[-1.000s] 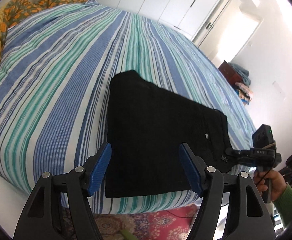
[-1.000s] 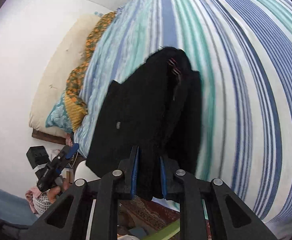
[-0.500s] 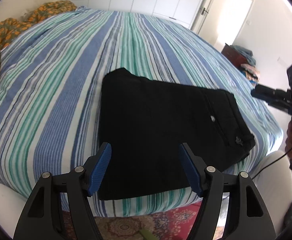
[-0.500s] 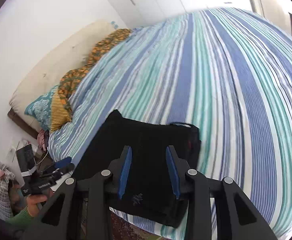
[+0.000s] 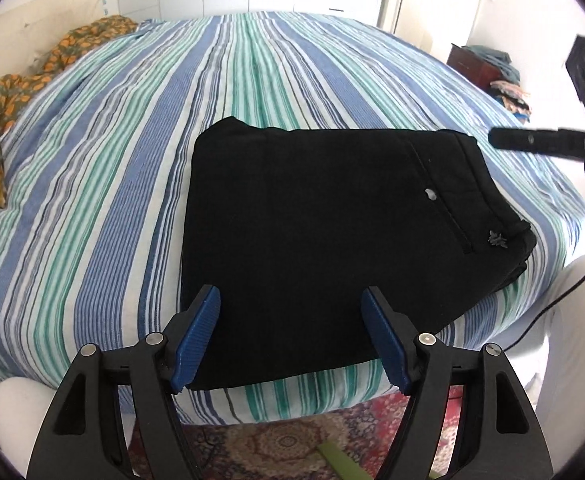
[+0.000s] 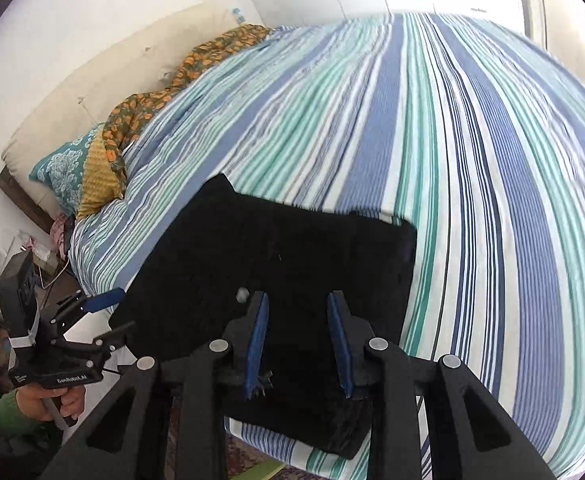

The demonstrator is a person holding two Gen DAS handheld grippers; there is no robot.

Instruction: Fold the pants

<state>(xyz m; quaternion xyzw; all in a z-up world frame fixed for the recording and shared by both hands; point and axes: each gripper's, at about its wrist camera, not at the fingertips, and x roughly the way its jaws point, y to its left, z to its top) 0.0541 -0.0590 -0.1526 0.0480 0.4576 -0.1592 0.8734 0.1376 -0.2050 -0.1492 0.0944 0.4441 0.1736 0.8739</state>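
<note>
The black pants (image 5: 324,236) are lying folded into a flat, roughly rectangular stack on the striped bedspread (image 5: 132,128), near the bed's front edge. In the left wrist view the stack is sitting at the centre of the frame, with its waistband end pointing toward 3 o'clock. A small white button (image 5: 429,193) and a small grey emblem (image 5: 497,237) are showing on that end, beside a pocket seam.

The left hand-held gripper (image 5: 290,334) is hovering over the near edge of the pants with its jaws spread wide and opening; its 2 blue pads (image 5: 198,330) are gripping nothing. The right hand-held gripper (image 6: 298,342) is hanging above the waistband end with its jaws parted and closing. No fabric is showing clamped between the pads, and the pants are lying flat beneath them.

In the right wrist view the left hand-held gripper is appearing at 8 o'clock, held by a hand (image 6: 46,400) in a green sleeve. Patterned pillows (image 6: 92,160) are resting at the head of the bed, at 10 o'clock. A patterned rug (image 5: 292,440) is showing on the floor below the bed's edge.
</note>
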